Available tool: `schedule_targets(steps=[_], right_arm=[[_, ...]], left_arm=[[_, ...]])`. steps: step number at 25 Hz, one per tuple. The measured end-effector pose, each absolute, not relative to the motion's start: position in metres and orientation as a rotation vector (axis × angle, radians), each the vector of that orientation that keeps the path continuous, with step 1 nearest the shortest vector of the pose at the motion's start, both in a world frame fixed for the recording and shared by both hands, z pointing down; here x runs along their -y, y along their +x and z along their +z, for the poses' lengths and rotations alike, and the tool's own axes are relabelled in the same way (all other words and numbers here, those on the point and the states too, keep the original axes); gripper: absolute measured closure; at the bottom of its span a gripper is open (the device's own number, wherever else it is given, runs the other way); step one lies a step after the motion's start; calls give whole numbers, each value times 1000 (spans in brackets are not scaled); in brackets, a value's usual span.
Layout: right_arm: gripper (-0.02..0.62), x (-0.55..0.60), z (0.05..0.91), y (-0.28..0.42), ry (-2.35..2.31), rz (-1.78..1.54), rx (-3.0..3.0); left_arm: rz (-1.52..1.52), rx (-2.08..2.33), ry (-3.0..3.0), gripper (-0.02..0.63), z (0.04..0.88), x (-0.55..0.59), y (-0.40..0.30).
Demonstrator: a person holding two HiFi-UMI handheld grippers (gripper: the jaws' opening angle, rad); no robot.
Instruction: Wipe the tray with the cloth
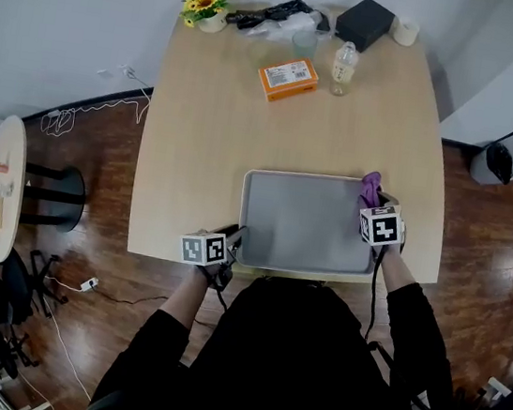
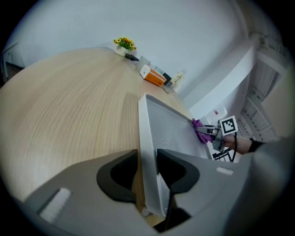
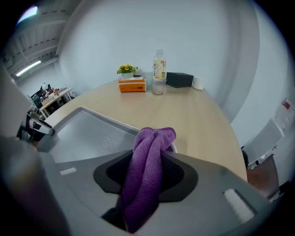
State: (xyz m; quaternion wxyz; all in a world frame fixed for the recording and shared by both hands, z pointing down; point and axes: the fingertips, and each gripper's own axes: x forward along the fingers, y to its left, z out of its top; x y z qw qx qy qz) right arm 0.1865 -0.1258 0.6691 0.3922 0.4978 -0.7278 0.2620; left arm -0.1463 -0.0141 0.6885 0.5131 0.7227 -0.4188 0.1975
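The grey tray [image 1: 301, 225] lies at the near edge of the wooden table [image 1: 199, 144]. My left gripper [image 1: 236, 236] straddles the tray's near left rim [image 2: 146, 138]; the jaws sit either side of the rim with a sliver of room, not pressing. My right gripper [image 1: 371, 198] is at the tray's right edge, shut on a bunched purple cloth [image 1: 371, 187]. In the right gripper view the cloth [image 3: 147, 175] fills the gap between the jaws and sticks out above them, with the tray [image 3: 87, 129] to the left. The left gripper view shows the cloth [image 2: 200, 131] at the tray's far side.
At the table's far end stand an orange box [image 1: 287, 79], a clear bottle [image 1: 343, 68], a glass [image 1: 304, 40], a flower pot [image 1: 207, 5], a black box [image 1: 364, 23] and a white cup [image 1: 405, 31]. A round side table [image 1: 1, 187] stands on the floor at left.
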Motion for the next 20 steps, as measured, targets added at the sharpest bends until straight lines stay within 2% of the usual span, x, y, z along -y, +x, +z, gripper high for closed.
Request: schedule_targets(steps=[5,9,15,20], right_arm=[[448,118,669,139,1246,673,1838],[448,113,670,41,1160,616,1949],[445,104,671,-101,939,501,2086],[449,89,671,-141,834,505,2159]], left_arm=[[423,1028,1713,491,686,16,-146],[372,1061,1755,491,672,17,-150],[462,1012,1778,491,670,-20,-162],[488,954,1774,491,678,-23,-162]])
